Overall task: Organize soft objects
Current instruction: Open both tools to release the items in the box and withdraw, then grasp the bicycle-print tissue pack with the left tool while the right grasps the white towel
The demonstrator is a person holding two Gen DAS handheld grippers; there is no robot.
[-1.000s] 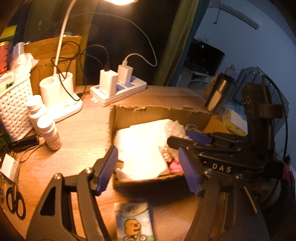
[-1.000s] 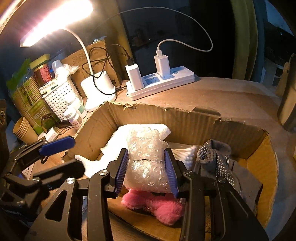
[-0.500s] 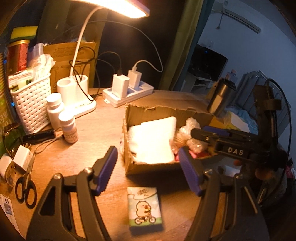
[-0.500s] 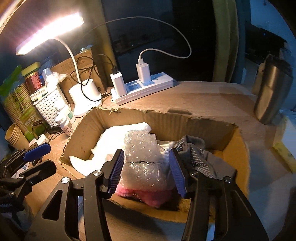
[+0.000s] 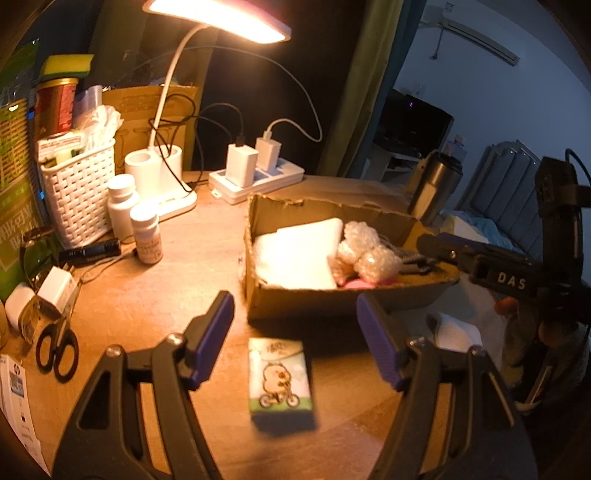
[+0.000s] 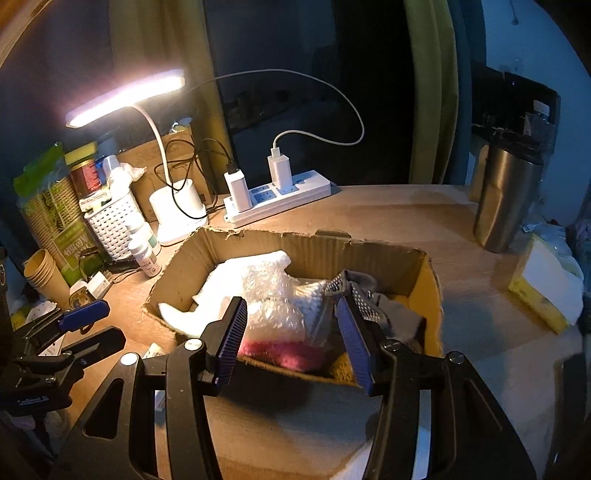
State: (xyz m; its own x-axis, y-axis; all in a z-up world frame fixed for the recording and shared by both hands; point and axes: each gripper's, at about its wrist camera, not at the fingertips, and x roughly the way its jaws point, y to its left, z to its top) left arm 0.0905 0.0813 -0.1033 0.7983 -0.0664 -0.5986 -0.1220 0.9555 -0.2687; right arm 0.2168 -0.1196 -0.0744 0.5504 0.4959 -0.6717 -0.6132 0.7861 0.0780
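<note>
Lamplit wooden table (image 5: 192, 295) holds a cardboard box (image 6: 295, 254); both grippers' jaws gape, gripping nothing.

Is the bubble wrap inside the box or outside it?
Inside. The bubble wrap lies in the cardboard box, on the pink fluffy thing; the right gripper is open.

The left wrist view looks forward and down along its own jaws from the near left, over the worktop (image 5: 192, 240) toward the cardboard box (image 5: 314, 302). The right wrist view sits closer, just in front of the box (image 6: 295, 251), facing down into it. Both share the box, the desk lamp (image 5: 218, 22) (image 6: 125, 96) and the power strip (image 5: 258, 181) (image 6: 280, 199).
</note>
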